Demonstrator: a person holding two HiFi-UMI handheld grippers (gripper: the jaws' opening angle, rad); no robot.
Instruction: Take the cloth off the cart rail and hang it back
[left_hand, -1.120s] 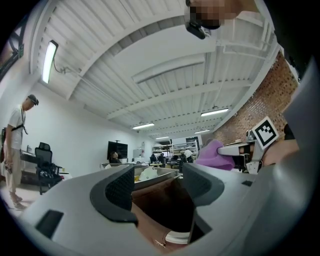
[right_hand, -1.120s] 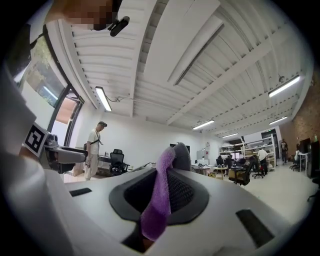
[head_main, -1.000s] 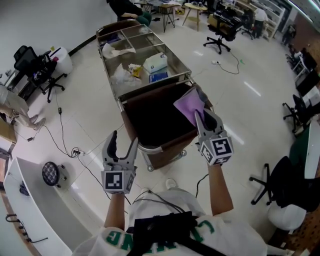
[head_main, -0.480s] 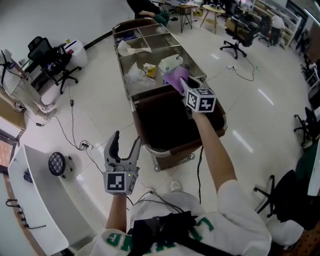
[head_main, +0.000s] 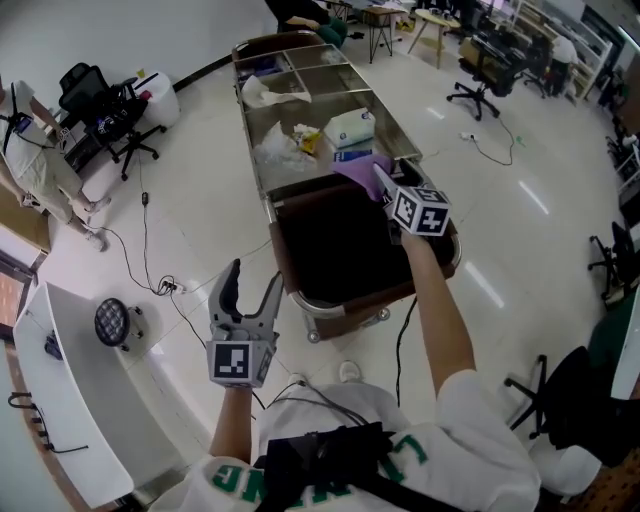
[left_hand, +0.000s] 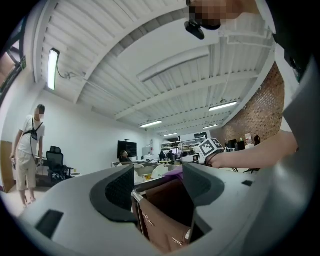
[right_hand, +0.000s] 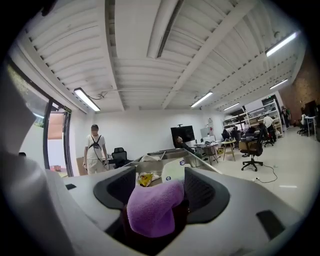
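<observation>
Left gripper close to the body, jaws spread, nothing between; further out, right gripper above the brown bag, jaws opening with the purple cloth loose between them, draped over the cart rail, cart tray beyond

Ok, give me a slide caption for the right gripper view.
Right gripper with jaws opening, the purple cloth between them, above the cart.

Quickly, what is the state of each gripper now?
Left gripper: open, empty.
Right gripper: jaws opening, cloth between them.
</observation>
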